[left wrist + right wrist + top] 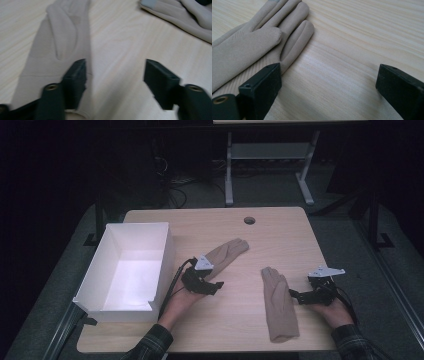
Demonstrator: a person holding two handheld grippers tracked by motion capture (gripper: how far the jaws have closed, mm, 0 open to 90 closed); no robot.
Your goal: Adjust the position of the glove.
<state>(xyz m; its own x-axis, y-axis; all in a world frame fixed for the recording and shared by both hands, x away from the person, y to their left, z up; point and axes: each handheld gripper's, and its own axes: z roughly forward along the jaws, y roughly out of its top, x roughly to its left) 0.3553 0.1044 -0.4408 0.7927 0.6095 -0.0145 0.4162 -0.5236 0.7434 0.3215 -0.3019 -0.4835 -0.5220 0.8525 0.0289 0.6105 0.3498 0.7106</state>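
Two beige gloves lie flat on the wooden table. One glove points to the far right, and my left gripper hovers at its cuff end. Its jaws stand apart: the left one is over the cuff's edge, with bare wood between them. The other glove lies lengthwise at the right, fingers away from me. My right gripper sits just right of it, jaws wide open over bare table beside the glove's fingers.
An open white box stands at the table's left edge, close beside my left hand. A round cable hole sits near the table's far edge. A second table's legs stand beyond on the dark floor.
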